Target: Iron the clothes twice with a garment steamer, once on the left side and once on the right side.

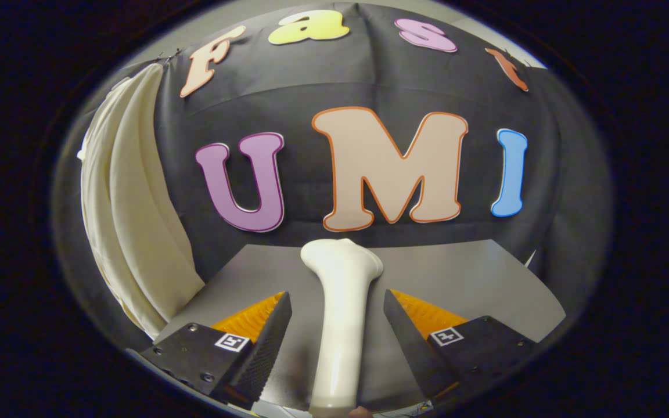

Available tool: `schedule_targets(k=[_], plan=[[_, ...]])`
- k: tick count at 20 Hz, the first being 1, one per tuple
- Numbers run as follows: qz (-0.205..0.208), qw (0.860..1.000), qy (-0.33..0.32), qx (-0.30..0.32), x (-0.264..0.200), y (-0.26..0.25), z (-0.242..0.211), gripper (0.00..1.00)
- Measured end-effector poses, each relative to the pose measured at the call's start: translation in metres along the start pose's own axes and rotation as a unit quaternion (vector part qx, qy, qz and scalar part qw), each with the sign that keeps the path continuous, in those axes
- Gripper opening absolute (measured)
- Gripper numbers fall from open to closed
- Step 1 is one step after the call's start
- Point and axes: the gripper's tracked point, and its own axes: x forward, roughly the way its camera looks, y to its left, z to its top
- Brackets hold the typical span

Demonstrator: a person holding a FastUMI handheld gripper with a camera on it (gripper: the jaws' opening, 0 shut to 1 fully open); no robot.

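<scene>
Gripper [337, 322] open, my fingers either side of steamer [340, 313], not touching. Garment [131, 215] hangs left of steamer, well apart.

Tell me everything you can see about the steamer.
The steamer is a smooth, glossy white wand, plastic by the look of it, with a long handle widening into a flared head at the far end. It lies on the grey table between the open gripper fingers, neither finger touching it, its head pointing towards the booth wall. The cream garment hangs off to its left.
</scene>
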Motion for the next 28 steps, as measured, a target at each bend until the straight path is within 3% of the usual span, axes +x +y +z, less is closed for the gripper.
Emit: schedule_targets(k=[3,5,7,9,11,14,16,22,26,28], plan=[[0.017,0.998,0.061,-0.005,0.016,0.003,-0.019,0.97],[0.008,0.998,0.065,-0.009,0.016,-0.001,-0.019,0.93],[-0.023,0.998,0.043,-0.026,0.021,-0.023,-0.006,0.82],[-0.006,0.997,0.072,-0.023,0.026,-0.013,-0.018,0.75],[-0.007,0.997,0.075,-0.029,0.028,-0.013,-0.019,0.59],[-0.001,0.996,0.087,-0.005,0.025,-0.011,-0.017,0.54],[0.018,0.997,0.062,0.039,0.020,0.000,-0.006,0.50],[0.058,0.997,-0.041,0.022,-0.038,0.025,0.034,0.43],[0.106,0.987,-0.089,0.081,-0.088,0.058,0.044,0.42],[0.118,0.983,-0.120,0.078,-0.117,0.084,0.053,0.42]])
